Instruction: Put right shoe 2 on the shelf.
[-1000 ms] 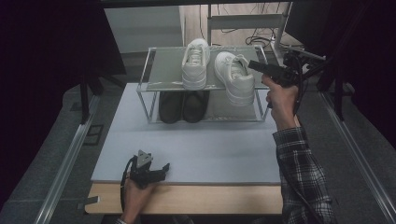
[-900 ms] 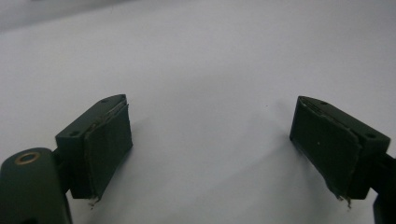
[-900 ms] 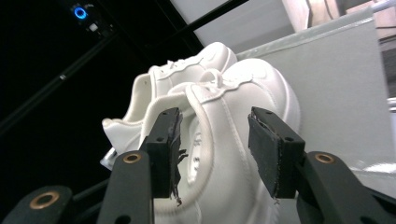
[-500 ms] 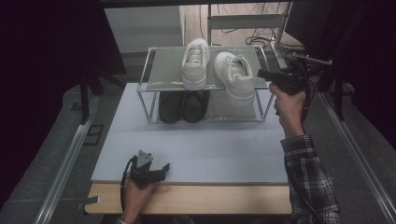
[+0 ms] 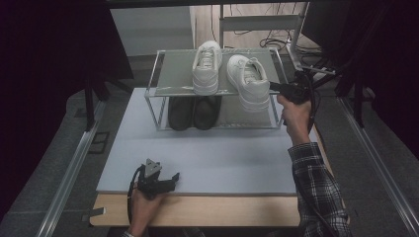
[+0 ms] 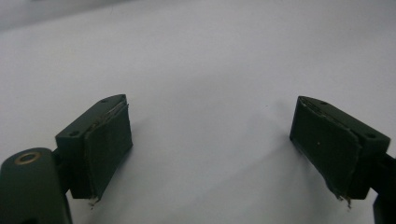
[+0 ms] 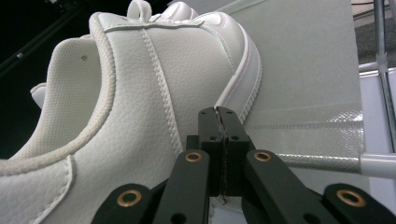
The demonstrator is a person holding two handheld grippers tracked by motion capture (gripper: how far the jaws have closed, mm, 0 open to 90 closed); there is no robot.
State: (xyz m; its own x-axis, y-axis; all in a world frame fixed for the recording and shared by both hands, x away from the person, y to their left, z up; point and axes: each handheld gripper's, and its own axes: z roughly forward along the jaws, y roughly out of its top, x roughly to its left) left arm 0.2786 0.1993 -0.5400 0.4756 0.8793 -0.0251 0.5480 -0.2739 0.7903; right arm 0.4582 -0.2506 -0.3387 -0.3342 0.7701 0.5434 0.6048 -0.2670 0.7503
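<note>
Two white sneakers stand on the top shelf of a metal rack [image 5: 173, 74], one in the middle [image 5: 206, 66] and one to its right [image 5: 248, 81]. My right gripper [image 5: 273, 87] is at the right sneaker's heel side. In the right gripper view its jaws [image 7: 219, 116] have just been closing and now meet, with nothing between them; the tips sit against the sneaker's white leather side [image 7: 140, 93]. My left gripper [image 5: 174, 177] rests near the table's front edge, jaws wide apart over bare mat [image 6: 210, 140].
A pair of black shoes [image 5: 192, 111] sits on the rack's lower level. The pale mat [image 5: 222, 158] covers the table in front of the rack. Cables and a metal stand [image 5: 257, 22] lie behind the rack. The shelf's mesh surface [image 7: 303, 70] runs beside the sneaker.
My right hand has sunk a little beside the rack's right end and stays at the right sneaker's heel. The left hand and gripper have not moved.
</note>
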